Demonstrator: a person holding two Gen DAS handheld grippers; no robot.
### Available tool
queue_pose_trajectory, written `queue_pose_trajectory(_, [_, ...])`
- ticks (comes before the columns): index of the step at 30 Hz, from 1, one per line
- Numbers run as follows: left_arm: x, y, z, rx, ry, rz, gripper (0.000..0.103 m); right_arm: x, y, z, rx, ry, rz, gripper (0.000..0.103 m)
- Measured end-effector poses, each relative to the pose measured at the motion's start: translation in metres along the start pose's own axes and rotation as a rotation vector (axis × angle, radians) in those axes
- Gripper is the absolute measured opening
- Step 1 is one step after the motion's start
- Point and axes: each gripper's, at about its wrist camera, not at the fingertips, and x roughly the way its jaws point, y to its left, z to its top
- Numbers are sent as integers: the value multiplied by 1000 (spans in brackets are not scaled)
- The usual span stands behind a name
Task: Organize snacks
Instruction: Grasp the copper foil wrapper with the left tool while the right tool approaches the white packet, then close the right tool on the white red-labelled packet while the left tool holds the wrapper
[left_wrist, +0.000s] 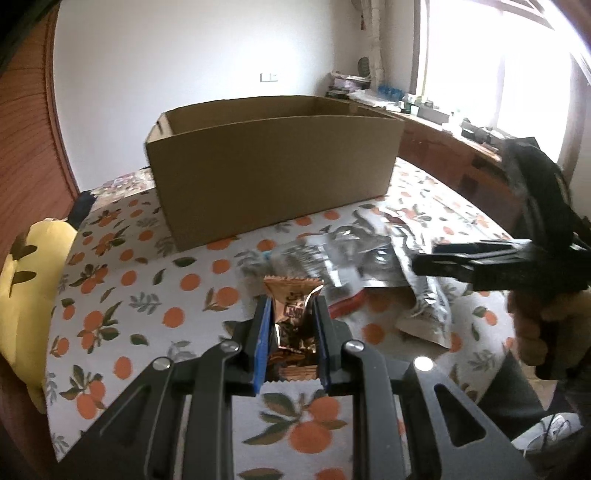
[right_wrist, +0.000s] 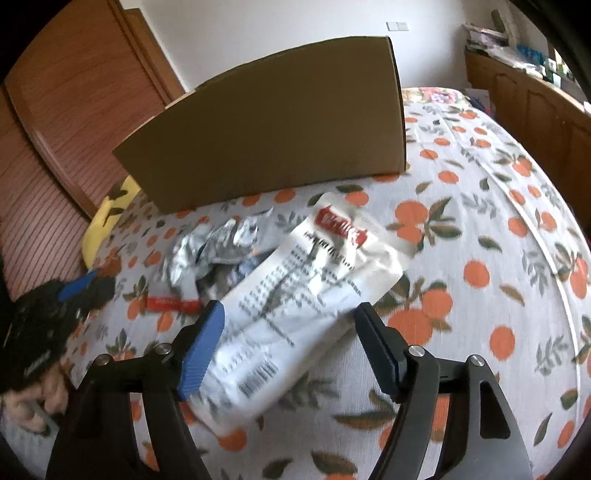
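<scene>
While the left wrist view looks over the rim into the open top of the cardboard box (left_wrist: 266, 162), the right wrist view catches only its plain brown outer wall, upper centre. One box, standing on the orange-print cloth (left_wrist: 122, 280) at the far side. Left gripper (left_wrist: 291, 310), bottom centre of its own view: jaws nearly closed, pinching a small copper-brown foil snack packet (left_wrist: 293, 321) between the blue pads, packet upright, crimped top edge above the fingertips, lifted clear of the cloth. That packet does not appear in the right wrist view, where the left gripper shows only as a dark blurred shape at the left edge with fingers of a hand below it. Right gripper (right_wrist: 291, 343), lower centre of its view: jaws wide apart, no pad seen pressing anything, straddling the near end of a large white snack pouch (right_wrist: 295, 295). Pouch lies flat and diagonal in mid frame, red label toward its far end, black print and a barcode toward the near end. Just beside it to the left, a crumpled silver wrapper (right_wrist: 218, 243), and lower left of that a thin red strip (right_wrist: 171, 304); what it belongs to is unclear. Countable snack items: three, though the pile is blurred. Yellow plush toy (left_wrist: 33, 280) at the left edge of the cloth. Two grippers, one hand behind each.
</scene>
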Motion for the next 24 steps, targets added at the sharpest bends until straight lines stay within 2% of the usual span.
queue_pose_trajectory(4, [1, -8, 1, -8, -3, -21, 19, 10, 5, 8, 14, 8, -82, 87])
queue_pose_trajectory(11, [1, -9, -4, -25, -1, -35, 20, 26, 22, 10, -65, 31, -209, 92])
queue_pose_trajectory(17, [-1, -6, -6, -43, -3, -42, 19, 28, 30, -2, -174, 84, -246, 92])
queue_pose_trajectory(21, [-4, -7, -7, -45, -8, -45, 20, 16, 20, -11, -209, 108, -244, 90])
queue_pose_trajectory(24, [-6, -8, -8, -46, -12, -50, 20, 6, 12, -15, -212, 120, -232, 79])
